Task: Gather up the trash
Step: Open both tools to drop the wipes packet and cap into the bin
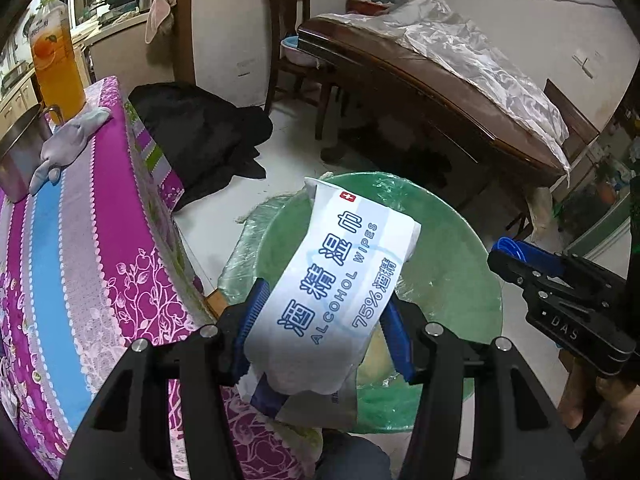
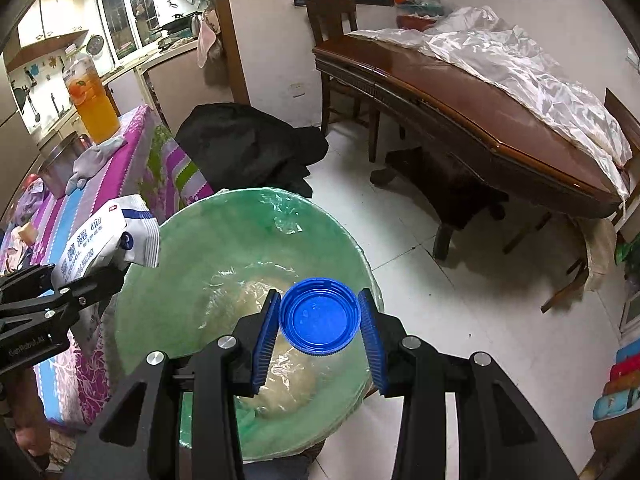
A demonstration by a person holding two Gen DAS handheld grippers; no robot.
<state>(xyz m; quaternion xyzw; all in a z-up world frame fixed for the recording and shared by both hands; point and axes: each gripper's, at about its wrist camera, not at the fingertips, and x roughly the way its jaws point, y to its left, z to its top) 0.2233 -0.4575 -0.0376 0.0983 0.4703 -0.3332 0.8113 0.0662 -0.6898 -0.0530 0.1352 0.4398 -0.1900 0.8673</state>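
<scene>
My left gripper is shut on a white alcohol wipes packet and holds it over the rim of a green-lined trash bin. The packet also shows in the right wrist view, at the bin's left edge. My right gripper is shut on a blue bottle cap and holds it above the open bin, which has pale waste in its bottom. The right gripper shows in the left wrist view at the bin's right side.
A table with a purple floral cloth stands left of the bin, carrying an orange drink bottle, a steel pot and a grey cloth. A black bag lies on the floor. A wooden dining table with plastic sheeting stands at right.
</scene>
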